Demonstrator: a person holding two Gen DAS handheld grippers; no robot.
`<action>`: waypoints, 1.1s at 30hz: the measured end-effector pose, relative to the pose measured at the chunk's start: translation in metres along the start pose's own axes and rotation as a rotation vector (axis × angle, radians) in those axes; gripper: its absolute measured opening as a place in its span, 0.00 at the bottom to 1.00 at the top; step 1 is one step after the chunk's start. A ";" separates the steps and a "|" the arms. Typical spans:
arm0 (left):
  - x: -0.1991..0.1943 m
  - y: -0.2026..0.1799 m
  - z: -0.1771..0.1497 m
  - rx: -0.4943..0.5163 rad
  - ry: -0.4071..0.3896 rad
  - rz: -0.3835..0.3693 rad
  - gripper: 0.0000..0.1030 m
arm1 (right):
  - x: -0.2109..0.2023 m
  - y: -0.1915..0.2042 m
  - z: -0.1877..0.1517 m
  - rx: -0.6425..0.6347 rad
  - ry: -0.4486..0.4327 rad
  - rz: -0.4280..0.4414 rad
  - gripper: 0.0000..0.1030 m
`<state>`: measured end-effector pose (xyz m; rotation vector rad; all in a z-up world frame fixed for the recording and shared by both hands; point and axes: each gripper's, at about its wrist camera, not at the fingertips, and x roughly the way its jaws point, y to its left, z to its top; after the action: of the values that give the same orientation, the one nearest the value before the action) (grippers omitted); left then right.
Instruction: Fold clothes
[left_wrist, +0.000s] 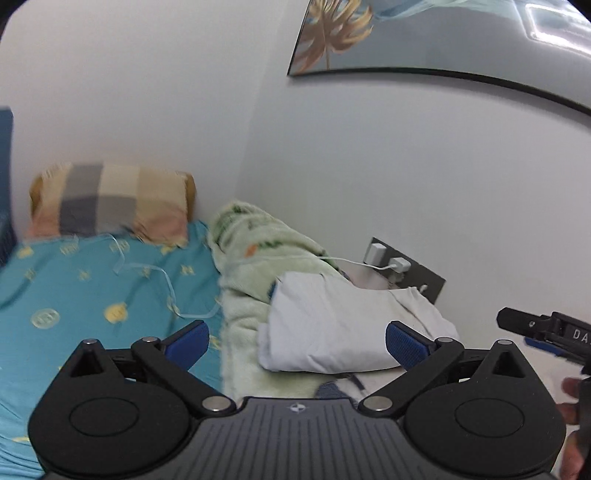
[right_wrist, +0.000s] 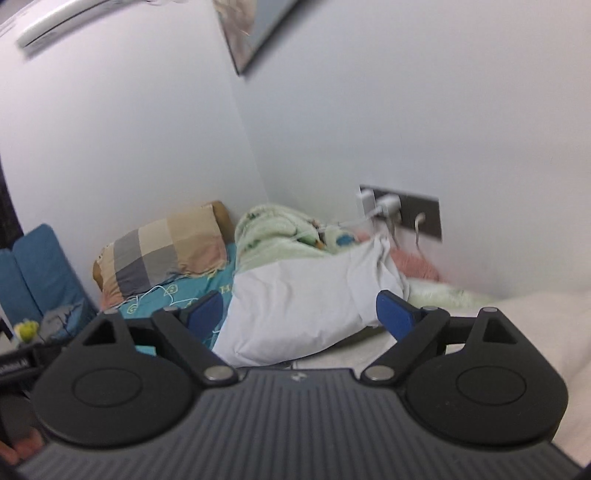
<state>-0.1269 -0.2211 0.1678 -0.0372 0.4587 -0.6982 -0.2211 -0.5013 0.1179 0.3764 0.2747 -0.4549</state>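
The bed (left_wrist: 55, 295), under its teal patterned sheet, is filling the lower part of both views and running into the corner of the room, and it is carrying everything here. Along its wall-side edge a pale green fleece blanket (left_wrist: 251, 258) is lying bunched. Against that blanket, toward the near end of the wall-side edge, the white garment (left_wrist: 332, 325) is sitting as a compact folded bundle, below the wall socket plate (left_wrist: 406, 269). Judging by that neat shape, this piece looks finished; whether more clothes are waiting cannot be told, since none is showing unfolded. A checked pillow (left_wrist: 110, 199) is resting at the bed's far corner.

Both hands are holding their tools above the bed, pointing slightly downward toward the bundle and apart from it. The left gripper (left_wrist: 297, 343) is standing with its jaws spread wide and nothing between the blue pads. The right gripper (right_wrist: 299, 314) is likewise spread, gripping nothing; it is also showing at the right edge of the left wrist view, beside the left tool.
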 end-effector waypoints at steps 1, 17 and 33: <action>-0.013 -0.002 -0.002 0.016 -0.013 0.012 1.00 | -0.008 0.003 -0.003 -0.017 -0.014 0.001 0.89; -0.082 -0.020 -0.053 0.078 -0.074 0.009 1.00 | -0.083 0.045 -0.054 -0.092 -0.078 -0.017 0.89; -0.092 -0.005 -0.066 0.075 -0.068 0.065 1.00 | -0.098 0.072 -0.071 -0.209 -0.108 -0.024 0.89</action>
<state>-0.2192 -0.1600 0.1456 0.0245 0.3665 -0.6476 -0.2843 -0.3759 0.1084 0.1445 0.2191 -0.4636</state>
